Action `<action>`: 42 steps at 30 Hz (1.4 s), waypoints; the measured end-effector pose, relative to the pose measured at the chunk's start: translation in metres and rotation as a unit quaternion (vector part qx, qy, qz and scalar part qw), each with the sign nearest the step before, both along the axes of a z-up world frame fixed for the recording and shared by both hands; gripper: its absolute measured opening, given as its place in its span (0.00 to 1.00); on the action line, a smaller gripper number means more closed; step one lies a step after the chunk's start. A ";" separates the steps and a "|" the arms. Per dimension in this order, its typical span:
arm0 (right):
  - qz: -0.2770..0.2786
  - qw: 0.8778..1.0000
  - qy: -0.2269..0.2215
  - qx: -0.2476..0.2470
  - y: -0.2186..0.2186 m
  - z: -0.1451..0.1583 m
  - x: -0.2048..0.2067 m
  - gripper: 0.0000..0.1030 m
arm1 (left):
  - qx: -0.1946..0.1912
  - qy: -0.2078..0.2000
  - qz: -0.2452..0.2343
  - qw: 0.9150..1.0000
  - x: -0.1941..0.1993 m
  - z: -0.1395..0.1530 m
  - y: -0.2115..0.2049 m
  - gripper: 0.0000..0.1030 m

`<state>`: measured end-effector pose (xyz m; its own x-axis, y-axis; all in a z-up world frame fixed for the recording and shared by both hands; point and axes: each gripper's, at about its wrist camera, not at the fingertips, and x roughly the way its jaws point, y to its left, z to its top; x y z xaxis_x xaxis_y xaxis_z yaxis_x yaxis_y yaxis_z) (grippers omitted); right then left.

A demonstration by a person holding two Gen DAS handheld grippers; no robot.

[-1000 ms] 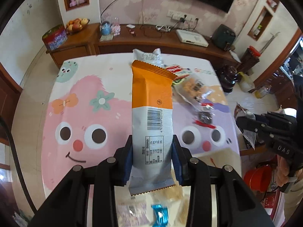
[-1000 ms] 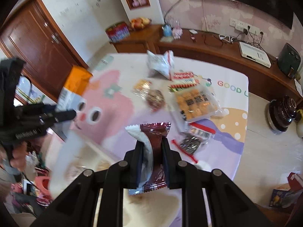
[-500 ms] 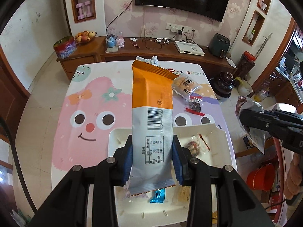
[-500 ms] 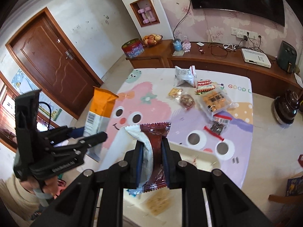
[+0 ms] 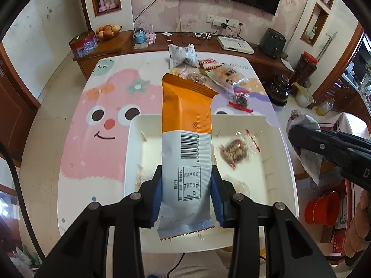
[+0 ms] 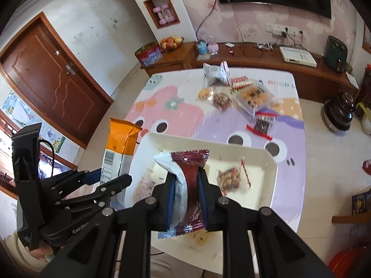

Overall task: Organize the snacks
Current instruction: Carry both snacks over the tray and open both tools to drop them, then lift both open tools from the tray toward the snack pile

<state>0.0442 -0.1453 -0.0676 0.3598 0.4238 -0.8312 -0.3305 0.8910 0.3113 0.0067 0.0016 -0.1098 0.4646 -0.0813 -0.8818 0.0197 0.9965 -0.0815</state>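
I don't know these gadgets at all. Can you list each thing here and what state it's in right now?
left gripper: shut on the orange and grey snack packet, held upright.
right gripper: shut on the dark red snack packet.
white tray: on the table, holding a few wrapped snacks.
clear-wrapped nut snack: lying in the tray.
loose snack pile: on the cartoon tablecloth, not yet sorted.

The left tool [image 5: 186, 199] holds a long snack packet [image 5: 186, 143] upright above a tray [image 5: 281, 162] that sits on the near part of the desk [image 5: 76, 143]. In the tray, right of that tool, lies a small wrapped nut bar [image 5: 234, 154]. The right tool [image 6: 186, 197], to the right of the left one, holds a short wrapper [image 6: 191, 185] over the same tray. Beyond the tray, at the desk's far side, lies a cluster of snack bags [image 5: 218, 74], with a sideboard [image 5: 185, 44] behind the desk.
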 end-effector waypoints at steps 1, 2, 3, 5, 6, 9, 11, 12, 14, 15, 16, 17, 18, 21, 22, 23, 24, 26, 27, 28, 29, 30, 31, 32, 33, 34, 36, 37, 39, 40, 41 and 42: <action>-0.002 1.000 0.002 -0.001 -0.001 -0.002 -0.001 0.18 | 0.001 0.001 -0.002 1.000 -0.002 -0.001 -0.001 0.35; -0.004 1.000 0.004 -0.003 0.000 -0.005 -0.003 0.18 | 0.002 0.001 -0.002 1.000 -0.003 -0.002 -0.002 0.35; -0.006 1.000 0.006 -0.005 0.000 -0.007 -0.005 0.18 | 0.004 0.001 -0.002 1.000 -0.004 -0.002 -0.003 0.35; -0.008 1.000 0.012 -0.003 0.000 -0.010 -0.008 0.18 | 0.007 0.000 -0.002 1.000 -0.006 -0.002 -0.004 0.35; -0.008 1.000 0.014 -0.003 0.000 -0.011 -0.009 0.18 | 0.009 0.001 -0.002 1.000 -0.007 -0.003 -0.005 0.35; -0.008 1.000 0.014 -0.008 0.002 -0.013 -0.012 0.19 | 0.011 0.006 -0.002 1.000 -0.008 -0.005 -0.006 0.36; -0.011 1.000 0.014 -0.014 0.003 -0.014 -0.014 0.19 | 0.014 0.012 -0.003 1.000 -0.009 -0.007 -0.007 0.36; -0.012 1.000 0.014 -0.017 0.003 -0.015 -0.014 0.19 | 0.017 0.013 -0.002 1.000 -0.010 -0.007 -0.007 0.40; -0.013 0.999 0.020 -0.024 0.003 -0.017 -0.015 0.20 | 0.022 0.016 0.000 1.000 -0.011 -0.008 -0.008 0.61; -0.014 0.999 0.024 -0.026 0.004 -0.019 -0.015 0.25 | 0.024 0.015 0.002 1.000 -0.013 -0.008 -0.007 0.76; -0.014 0.999 0.027 -0.028 0.004 -0.020 -0.015 0.28 | 0.026 0.011 0.006 1.000 -0.014 -0.007 -0.007 0.79; -0.015 0.999 0.030 -0.029 0.004 -0.021 -0.015 0.35 | 0.024 0.009 0.006 1.000 -0.015 -0.007 -0.006 0.79; -0.016 0.999 0.032 -0.030 0.004 -0.023 -0.016 0.41 | 0.024 0.008 0.006 1.000 -0.016 -0.006 -0.006 0.79; -0.015 0.999 0.033 -0.032 0.005 -0.024 -0.018 0.43 | 0.030 0.010 0.008 0.999 -0.016 -0.008 -0.005 0.79; -0.016 0.999 0.033 -0.032 0.006 -0.024 -0.019 0.43 | 0.030 0.012 0.008 0.999 -0.016 -0.009 -0.005 0.79; -0.016 0.999 0.034 -0.033 0.006 -0.024 -0.018 0.43 | 0.030 0.013 0.008 0.999 -0.016 -0.009 -0.004 0.79; -0.016 0.999 0.034 -0.033 0.005 -0.024 -0.018 0.43 | 0.030 0.014 0.008 0.999 -0.016 -0.010 -0.004 0.79; -0.017 0.999 0.034 -0.033 0.005 -0.025 -0.018 0.43 | 0.031 0.015 0.009 0.999 -0.015 -0.010 -0.004 0.79; -0.017 0.999 0.035 -0.034 0.005 -0.025 -0.018 0.43 | 0.031 0.016 0.009 0.999 -0.015 -0.010 -0.004 0.79; -0.017 0.999 0.035 -0.035 0.005 -0.025 -0.018 0.43 | 0.032 0.016 0.009 0.999 -0.014 -0.010 -0.004 0.79; -0.016 0.999 0.036 -0.037 0.005 -0.026 -0.018 0.43 | 0.032 0.016 0.009 0.999 -0.014 -0.010 -0.004 0.79; -0.015 0.999 0.037 -0.036 0.005 -0.027 -0.017 0.43 | 0.032 0.016 0.009 0.999 -0.014 -0.011 -0.004 0.79; -0.014 0.999 0.038 -0.036 0.004 -0.027 -0.017 0.43 | 0.032 0.016 0.009 0.999 -0.014 -0.011 -0.004 0.79; -0.014 0.998 0.039 -0.036 0.005 -0.028 -0.016 0.43 | 0.032 0.017 0.008 0.999 -0.014 -0.011 -0.004 0.79; -0.015 0.998 0.039 -0.037 0.005 -0.028 -0.016 0.43 | 0.031 0.017 0.008 0.999 -0.014 -0.011 -0.004 0.79; -0.015 0.998 0.040 -0.038 0.005 -0.028 -0.016 0.43 | 0.031 0.017 0.007 0.999 -0.014 -0.011 -0.004 0.79; -0.017 0.998 0.041 -0.039 0.004 -0.028 -0.015 0.43 | 0.033 0.017 0.004 0.999 -0.013 -0.011 -0.004 0.79; -0.018 0.998 0.041 -0.039 0.004 -0.028 -0.015 0.43 | 0.035 0.017 0.002 0.999 -0.012 -0.011 -0.005 0.79; -0.021 0.998 0.042 -0.040 0.003 -0.029 -0.013 0.43 | 0.037 0.016 -0.001 0.999 -0.011 -0.011 -0.007 0.79; -0.022 0.998 0.042 -0.041 0.002 -0.029 -0.013 0.43 | 0.038 0.016 -0.003 0.999 -0.010 -0.011 -0.008 0.79; -0.022 0.998 0.043 -0.041 0.003 -0.030 -0.013 0.43 | 0.039 0.016 -0.005 0.999 -0.009 -0.011 -0.009 0.79; -0.023 0.998 0.045 -0.041 0.002 -0.030 -0.012 0.43 | 0.040 0.016 -0.006 0.999 -0.009 -0.012 -0.011 0.79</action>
<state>0.0325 -0.1432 -0.0980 0.3006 0.3372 -0.8922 -0.2626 0.9285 0.2624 -0.0023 -0.0091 -0.1218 0.4349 -0.0155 -0.9003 0.0309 0.9995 -0.0022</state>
